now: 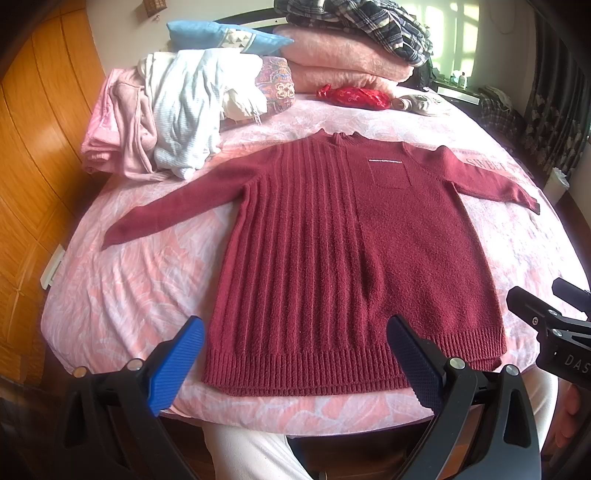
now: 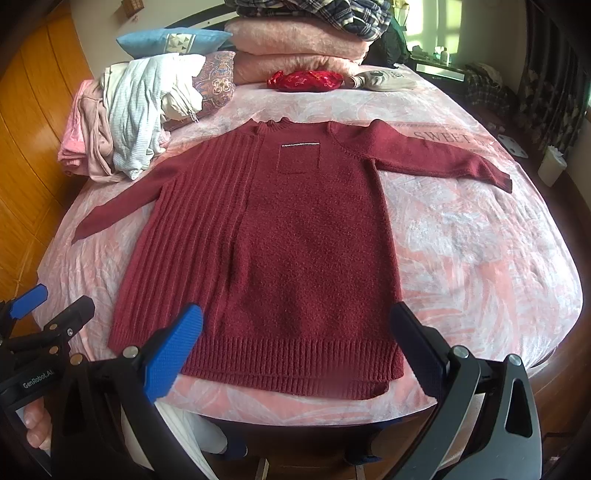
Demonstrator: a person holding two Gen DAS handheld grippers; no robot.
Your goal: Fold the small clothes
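A dark red knit sweater lies flat and face up on the pink bed cover, both sleeves spread out, its ribbed hem toward me. My left gripper hovers open just above the hem, nothing between its blue fingers. My right gripper is also open over the hem, holding nothing. In the left wrist view the right gripper shows at the right edge. The left gripper appears at the lower left of the right wrist view.
A heap of pale and pink clothes lies at the bed's back left. Folded pink blankets, a blue pillow, a red pouch sit at the back. Wooden wardrobe on the left. A person's light trousers show below.
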